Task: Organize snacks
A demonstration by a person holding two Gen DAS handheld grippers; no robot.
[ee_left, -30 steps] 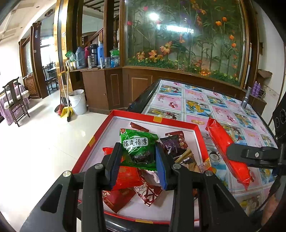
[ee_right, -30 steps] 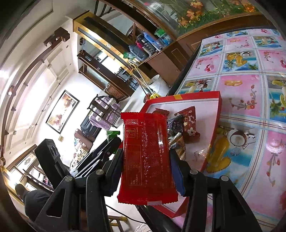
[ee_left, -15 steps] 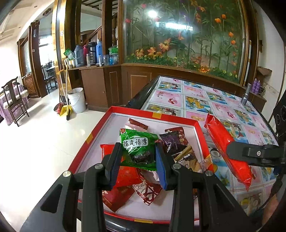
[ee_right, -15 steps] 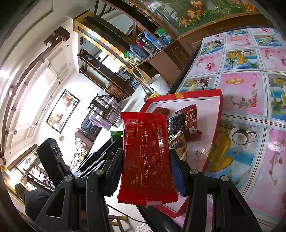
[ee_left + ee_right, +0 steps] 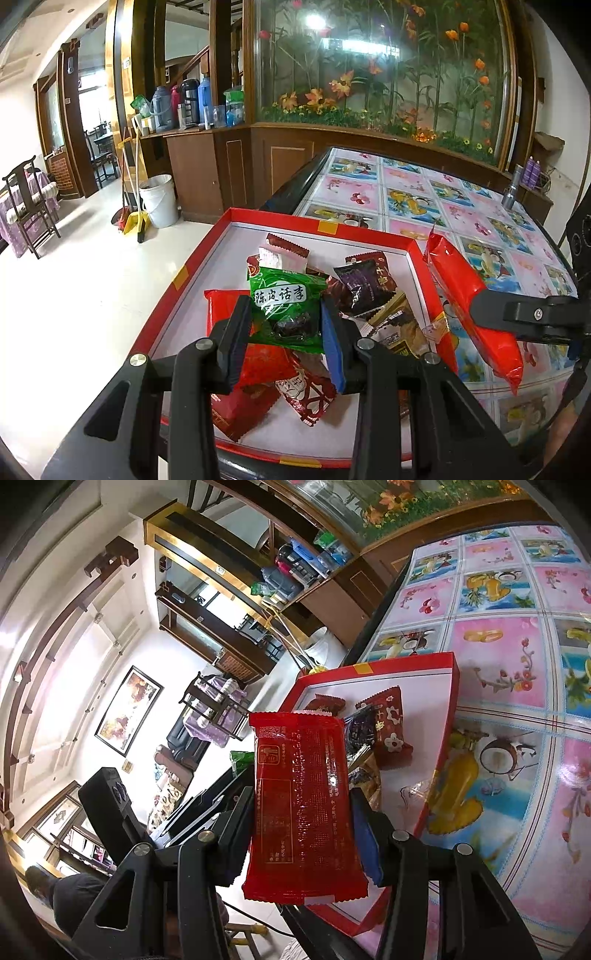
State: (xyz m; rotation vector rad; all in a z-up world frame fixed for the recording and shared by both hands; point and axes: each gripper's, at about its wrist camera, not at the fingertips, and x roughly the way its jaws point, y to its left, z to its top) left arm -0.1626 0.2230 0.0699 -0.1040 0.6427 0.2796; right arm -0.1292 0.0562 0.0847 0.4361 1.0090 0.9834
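Green snack packet (image 5: 287, 309) clamped between the jaws of the left gripper (image 5: 286, 341) above the red tray (image 5: 369, 232), long red packet (image 5: 304, 805) gripped by the right gripper (image 5: 301, 834) beside the tray's right edge, tray set at the table's (image 5: 476, 221) near-left corner.

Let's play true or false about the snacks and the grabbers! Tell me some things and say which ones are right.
1. The left hand-held gripper holds a green packet. True.
2. The right hand-held gripper is empty. False: it is shut on a long red packet.
3. The red tray already has several snacks in it. True.
4. The tray sits on the floor. False: it sits on the table, at its edge.
5. The red packet lies inside the tray. False: it is held up in the air.
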